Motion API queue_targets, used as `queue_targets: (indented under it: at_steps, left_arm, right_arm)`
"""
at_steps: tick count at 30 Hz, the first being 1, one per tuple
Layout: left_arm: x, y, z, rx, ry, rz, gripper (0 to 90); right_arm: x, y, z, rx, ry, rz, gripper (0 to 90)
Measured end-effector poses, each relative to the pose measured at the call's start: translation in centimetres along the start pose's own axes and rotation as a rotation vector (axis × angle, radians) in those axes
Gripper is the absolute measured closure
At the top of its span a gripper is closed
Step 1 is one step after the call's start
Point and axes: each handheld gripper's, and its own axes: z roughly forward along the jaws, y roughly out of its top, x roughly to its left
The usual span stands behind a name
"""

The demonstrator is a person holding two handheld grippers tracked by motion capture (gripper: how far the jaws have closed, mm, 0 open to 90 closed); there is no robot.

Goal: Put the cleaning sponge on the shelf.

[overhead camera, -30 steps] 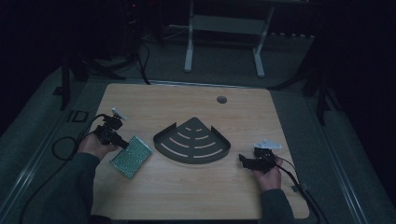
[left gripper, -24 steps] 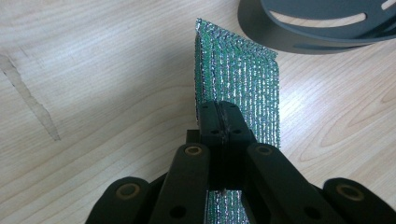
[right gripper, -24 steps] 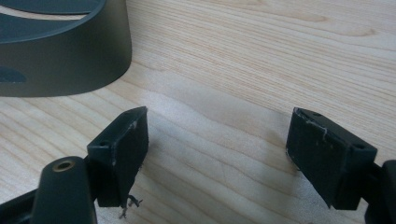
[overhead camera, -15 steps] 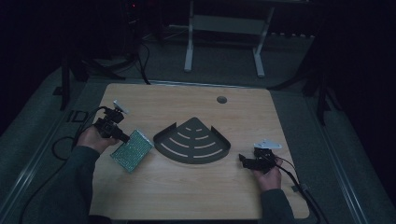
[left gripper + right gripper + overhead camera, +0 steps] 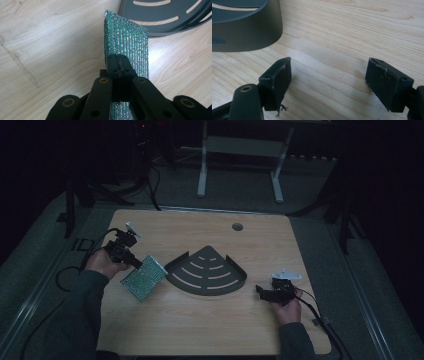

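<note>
A glittery green and silver pouch point(image 5: 144, 276) is lifted on edge at the left of the wooden table, next to a dark fan-shaped slotted rack point(image 5: 207, 271). My left gripper point(image 5: 134, 264) is shut on the pouch's near edge; in the left gripper view the pouch point(image 5: 127, 41) rises past the closed jaws toward the rack point(image 5: 165, 17). My right gripper point(image 5: 260, 291) rests low at the right of the table, open, with bare wood between its fingers point(image 5: 277, 80). The rack's curved wall point(image 5: 247, 27) stands just beyond its left jaw.
A round cable hole point(image 5: 237, 226) sits near the table's far edge. White desk legs point(image 5: 202, 165) and dark stands occupy the floor behind the table. Cables trail off both grippers over the table's sides.
My left gripper has moved toward the far left with the pouch, lifting and tilting it closer to the rack. The right gripper has stayed put.
</note>
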Motion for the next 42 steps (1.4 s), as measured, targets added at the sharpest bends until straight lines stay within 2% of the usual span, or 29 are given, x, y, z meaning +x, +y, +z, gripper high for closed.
queue_targets:
  at_steps: [18,27,35,42]
  left_arm:
    - [-1.2,2.2,-0.5,-0.01,0.012,0.046,90.0]
    - [-1.5,3.2,-0.1,-0.002,0.013,0.077,90.0]
    - [-2.4,4.5,-0.1,0.003,0.012,0.111,90.0]
    - [-2.9,5.3,0.2,0.008,0.015,0.124,90.0]
  right_arm:
    - [0.0,0.0,0.0,0.0,0.0,-0.001,20.5]
    - [0.0,0.0,0.0,0.0,0.0,-0.001,20.6]
    - [0.0,0.0,0.0,0.0,0.0,-0.001,20.6]
    - [0.0,0.0,0.0,0.0,0.0,0.0,20.6]
